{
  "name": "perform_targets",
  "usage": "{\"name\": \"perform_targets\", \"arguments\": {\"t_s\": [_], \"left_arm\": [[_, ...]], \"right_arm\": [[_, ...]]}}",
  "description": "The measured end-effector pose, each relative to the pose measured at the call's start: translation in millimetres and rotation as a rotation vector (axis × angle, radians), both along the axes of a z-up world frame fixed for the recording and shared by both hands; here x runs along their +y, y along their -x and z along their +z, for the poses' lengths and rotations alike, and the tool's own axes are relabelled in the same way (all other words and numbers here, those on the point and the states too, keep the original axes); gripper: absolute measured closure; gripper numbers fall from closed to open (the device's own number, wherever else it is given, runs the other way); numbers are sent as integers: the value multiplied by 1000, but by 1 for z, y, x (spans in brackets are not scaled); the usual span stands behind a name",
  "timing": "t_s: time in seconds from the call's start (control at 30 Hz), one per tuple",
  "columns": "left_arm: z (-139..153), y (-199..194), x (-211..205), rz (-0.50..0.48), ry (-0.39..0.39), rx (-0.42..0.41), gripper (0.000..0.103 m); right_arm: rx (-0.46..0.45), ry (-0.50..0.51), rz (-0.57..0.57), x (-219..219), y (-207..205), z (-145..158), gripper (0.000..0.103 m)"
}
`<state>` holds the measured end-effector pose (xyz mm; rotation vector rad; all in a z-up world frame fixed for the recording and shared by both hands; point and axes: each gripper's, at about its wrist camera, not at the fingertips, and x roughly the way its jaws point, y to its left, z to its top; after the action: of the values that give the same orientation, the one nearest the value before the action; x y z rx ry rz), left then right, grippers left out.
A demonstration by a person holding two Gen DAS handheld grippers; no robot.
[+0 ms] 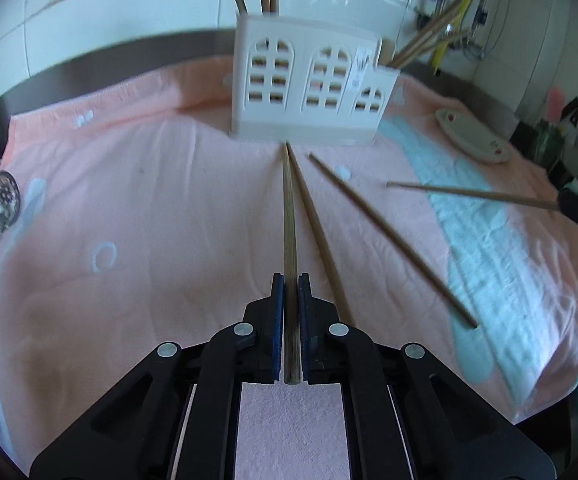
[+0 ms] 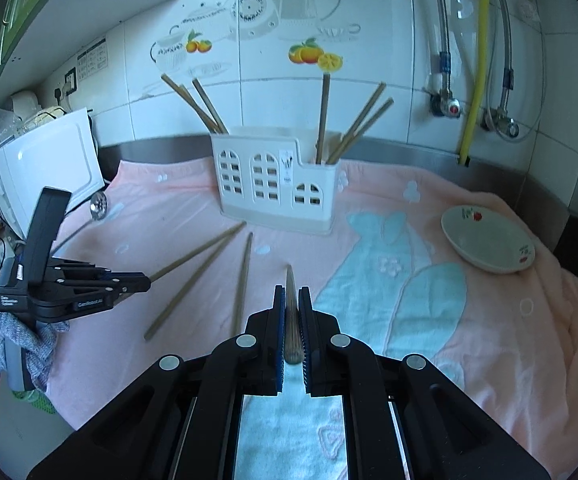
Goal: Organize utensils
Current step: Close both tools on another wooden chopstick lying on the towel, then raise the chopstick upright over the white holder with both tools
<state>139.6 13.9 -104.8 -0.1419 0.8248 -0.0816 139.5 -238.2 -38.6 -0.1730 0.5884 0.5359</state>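
A white utensil holder (image 1: 307, 84) with arched cut-outs stands on the pink towel (image 1: 129, 208); several wooden chopsticks stick out of it (image 2: 323, 118). My left gripper (image 1: 291, 280) is shut on a chopstick (image 1: 289, 208) that points at the holder's base. Two loose chopsticks (image 1: 389, 236) lie on the towel to its right. My right gripper (image 2: 292, 292) is shut on another chopstick (image 2: 290, 284), held above the towel in front of the holder (image 2: 275, 182). The left gripper (image 2: 141, 282) shows at the left of the right wrist view.
A slotted metal spoon (image 1: 4, 196) lies at the towel's left edge. A small flowered dish (image 2: 487, 238) sits on the towel to the right. A white appliance (image 2: 45, 168) stands at the left. The tiled wall with pipes (image 2: 477, 80) is behind.
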Motion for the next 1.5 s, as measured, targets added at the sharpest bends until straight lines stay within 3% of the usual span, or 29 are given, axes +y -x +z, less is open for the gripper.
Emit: {"name": "perform_targets", "arguments": {"t_s": [0.43,1.0,1.3,1.5], "left_arm": [[80,15,-1,-44,-17,-203,97],[137,-17,-1,-111,-48,-224,97],[195,-31,4,-135,-30,-306,98],[235,-57,1,-132,-61,-366,98]], "right_arm": [[-3,29,29,22,-26,38,96],[-36,61,72,50,-70,117,97],[-49,-24,78,63,-106,162,97],[-85,-55,61,75,-128,183,97]]}}
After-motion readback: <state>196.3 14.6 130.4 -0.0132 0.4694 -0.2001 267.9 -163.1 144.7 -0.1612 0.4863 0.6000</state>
